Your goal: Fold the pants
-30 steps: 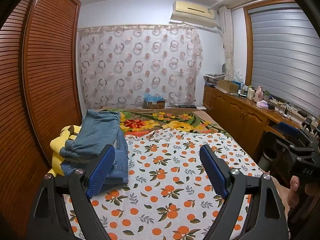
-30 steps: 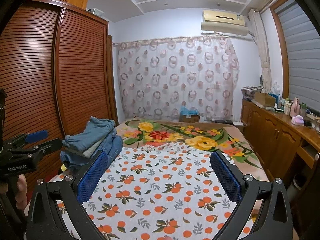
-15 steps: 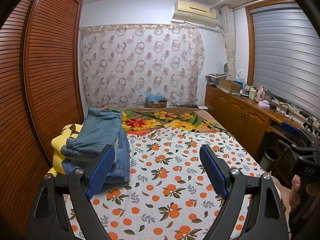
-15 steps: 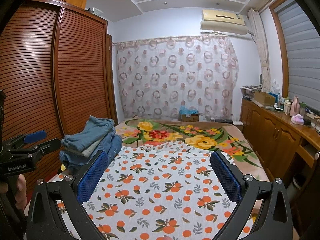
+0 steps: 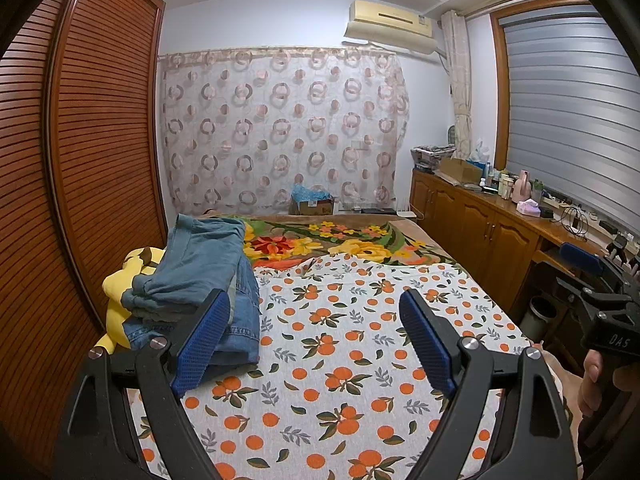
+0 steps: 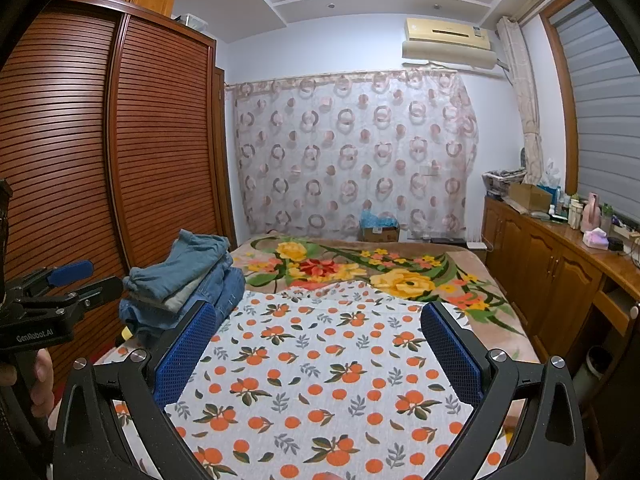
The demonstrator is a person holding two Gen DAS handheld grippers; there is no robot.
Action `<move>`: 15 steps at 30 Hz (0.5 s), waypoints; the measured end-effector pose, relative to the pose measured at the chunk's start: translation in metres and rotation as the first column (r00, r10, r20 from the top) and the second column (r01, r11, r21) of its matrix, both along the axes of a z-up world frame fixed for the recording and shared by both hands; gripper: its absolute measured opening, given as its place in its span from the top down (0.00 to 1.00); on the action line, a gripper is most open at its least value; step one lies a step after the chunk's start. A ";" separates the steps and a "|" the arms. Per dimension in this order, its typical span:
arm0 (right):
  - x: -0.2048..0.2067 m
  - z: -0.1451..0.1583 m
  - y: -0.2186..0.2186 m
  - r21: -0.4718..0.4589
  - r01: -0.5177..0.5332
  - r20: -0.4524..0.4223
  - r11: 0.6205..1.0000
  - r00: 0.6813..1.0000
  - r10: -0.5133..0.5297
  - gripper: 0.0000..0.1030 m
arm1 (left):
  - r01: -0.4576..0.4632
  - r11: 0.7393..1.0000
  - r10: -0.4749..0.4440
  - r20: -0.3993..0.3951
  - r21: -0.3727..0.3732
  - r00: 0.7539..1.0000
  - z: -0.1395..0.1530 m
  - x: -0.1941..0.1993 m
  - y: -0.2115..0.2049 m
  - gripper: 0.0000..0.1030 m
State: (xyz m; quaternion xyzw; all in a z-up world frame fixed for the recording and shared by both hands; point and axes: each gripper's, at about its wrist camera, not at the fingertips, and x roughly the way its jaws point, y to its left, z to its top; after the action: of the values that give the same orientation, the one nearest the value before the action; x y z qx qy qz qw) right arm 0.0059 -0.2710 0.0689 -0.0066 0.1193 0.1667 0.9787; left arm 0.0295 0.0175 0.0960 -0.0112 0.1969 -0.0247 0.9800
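Hovering over bed [image 5: 340, 380], both grippers — left gripper [image 5: 316, 344], right gripper [image 6: 320, 352] — spread wide, empty, folded pants [image 5: 200, 268] beside.

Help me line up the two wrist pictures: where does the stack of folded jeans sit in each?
Left wrist view: the stack of folded jeans lies left of centre, partly behind the left tool's blue pad.
Right wrist view: the stack sits at mid-left, by the wardrobe.
Shared landmark: the air conditioner above the curtain.

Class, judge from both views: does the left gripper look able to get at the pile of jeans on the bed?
Probably yes. The left gripper is open and empty, and the pile of jeans lies just ahead to its left on the bed, with nothing between.
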 end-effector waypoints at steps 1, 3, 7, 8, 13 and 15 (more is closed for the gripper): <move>0.000 0.000 0.000 0.000 0.000 0.000 1.000 1.000 0.000 0.01 | 0.000 1.000 0.000 0.001 0.000 1.000 0.000 0.000 0.000 0.15; 0.000 0.000 0.000 0.001 0.001 0.000 1.000 1.000 -0.001 0.01 | 0.000 1.000 0.000 0.001 -0.001 1.000 0.000 0.000 0.000 0.15; 0.000 -0.001 0.001 0.001 -0.002 -0.002 1.000 1.000 0.002 0.01 | -0.001 1.000 0.001 0.001 0.000 1.000 0.000 0.000 0.000 0.16; 0.000 -0.001 0.001 0.001 -0.003 -0.002 1.000 1.000 0.003 0.01 | -0.001 1.000 0.001 0.002 -0.001 1.000 0.000 0.000 0.000 0.16; 0.001 -0.001 0.001 0.002 -0.002 -0.003 1.000 1.000 0.002 0.01 | 0.000 1.000 0.000 0.001 0.000 1.000 0.001 0.000 0.000 0.15; 0.001 -0.001 0.001 0.002 -0.002 -0.003 1.000 1.000 0.002 0.01 | 0.000 1.000 0.000 0.001 -0.001 1.000 0.001 0.000 -0.001 0.15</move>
State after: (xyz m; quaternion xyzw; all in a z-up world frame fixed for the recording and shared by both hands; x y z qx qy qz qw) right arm 0.0066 -0.2704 0.0676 -0.0055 0.1207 0.1679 0.9784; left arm 0.0294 0.0170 0.0969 -0.0115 0.1962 -0.0246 0.9802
